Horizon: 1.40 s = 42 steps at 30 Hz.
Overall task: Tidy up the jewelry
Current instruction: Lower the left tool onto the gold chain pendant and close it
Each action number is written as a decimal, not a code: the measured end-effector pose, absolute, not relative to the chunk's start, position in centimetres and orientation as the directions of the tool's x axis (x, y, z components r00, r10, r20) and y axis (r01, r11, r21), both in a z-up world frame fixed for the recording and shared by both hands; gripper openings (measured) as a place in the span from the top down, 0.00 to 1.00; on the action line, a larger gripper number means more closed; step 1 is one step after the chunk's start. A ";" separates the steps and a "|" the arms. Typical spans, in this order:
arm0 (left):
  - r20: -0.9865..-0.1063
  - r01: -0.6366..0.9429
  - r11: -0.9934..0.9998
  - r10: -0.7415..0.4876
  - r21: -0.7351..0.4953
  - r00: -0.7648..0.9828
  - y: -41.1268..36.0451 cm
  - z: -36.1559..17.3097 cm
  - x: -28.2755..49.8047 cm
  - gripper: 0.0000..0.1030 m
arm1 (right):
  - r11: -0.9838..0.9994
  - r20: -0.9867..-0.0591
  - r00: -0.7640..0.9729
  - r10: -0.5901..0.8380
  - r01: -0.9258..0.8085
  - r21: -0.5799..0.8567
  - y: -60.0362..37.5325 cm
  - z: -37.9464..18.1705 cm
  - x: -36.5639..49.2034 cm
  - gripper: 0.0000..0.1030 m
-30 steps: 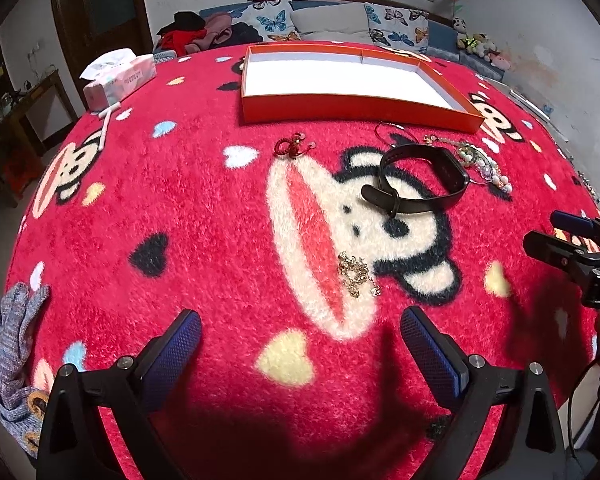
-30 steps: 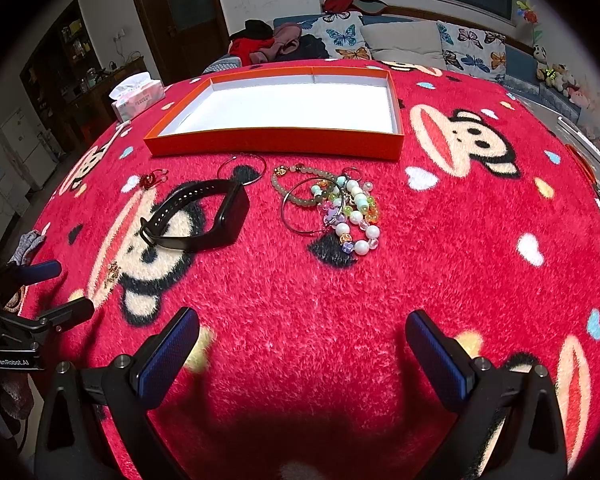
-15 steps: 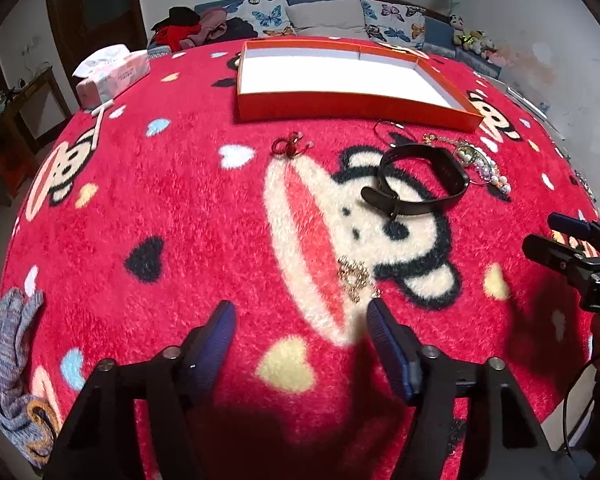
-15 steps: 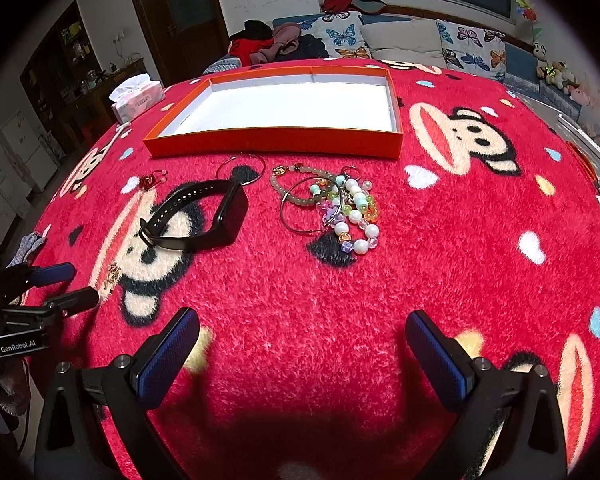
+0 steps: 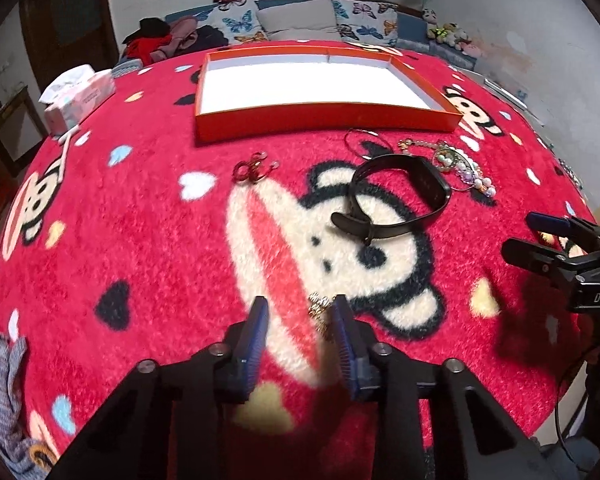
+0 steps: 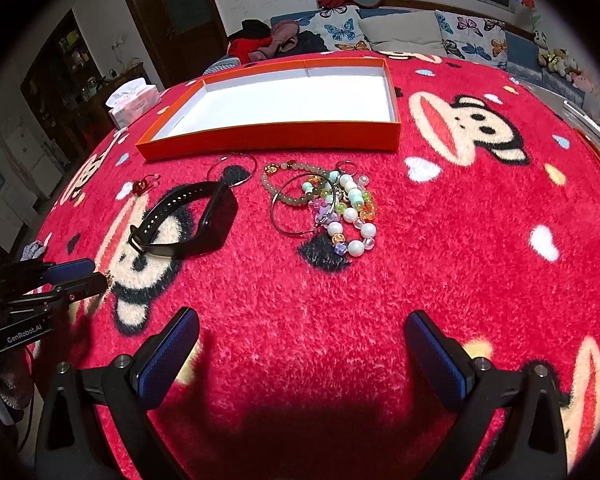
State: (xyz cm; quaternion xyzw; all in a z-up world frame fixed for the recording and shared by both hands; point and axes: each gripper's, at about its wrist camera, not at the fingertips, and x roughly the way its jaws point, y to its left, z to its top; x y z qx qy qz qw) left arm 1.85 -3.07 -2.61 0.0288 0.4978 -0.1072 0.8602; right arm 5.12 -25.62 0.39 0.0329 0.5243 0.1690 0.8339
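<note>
A small gold jewelry piece (image 5: 319,312) lies on the red cartoon blanket. My left gripper (image 5: 300,304) points down at it and its jaws are closing. The piece sits between the blue pads, close against the right one, and the left pad still stands clear of it. The right wrist view shows that gripper (image 6: 84,276) at the far left. My right gripper (image 6: 302,320) hangs open over bare blanket, holding nothing. Farther off lie a black watch band (image 5: 428,184), a red earring (image 5: 252,168), a thin hoop (image 6: 232,168) and beaded bracelets (image 6: 352,208). Behind them stands an orange tray (image 5: 324,120) with a white floor.
A pink tissue box (image 5: 80,94) stands at the far left of the blanket. A grey knitted glove (image 5: 4,380) lies at the near left edge. Behind the table are a sofa with butterfly cushions and piled clothes.
My left gripper's jaws have narrowed from wide apart to a small gap and have moved forward so the gold piece now sits between them. The right gripper has stayed still.
</note>
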 end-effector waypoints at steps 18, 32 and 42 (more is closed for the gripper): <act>-0.853 0.287 0.956 -0.196 -0.058 0.483 -3.8 -2.8 2.2 0.82 | 0.933 -0.853 0.393 0.343 -0.251 0.260 -25.9 0.4 5.8 0.00; -0.838 0.293 0.954 -0.210 -0.063 0.503 -3.6 -2.5 2.0 0.90 | 0.931 -0.852 0.393 0.346 -0.255 0.261 -25.6 0.3 5.8 0.00; -0.814 0.281 0.954 -0.242 -0.102 0.528 -2.6 -0.8 1.9 0.90 | 0.905 -0.838 0.387 0.385 -0.334 0.263 -24.8 1.0 6.0 0.00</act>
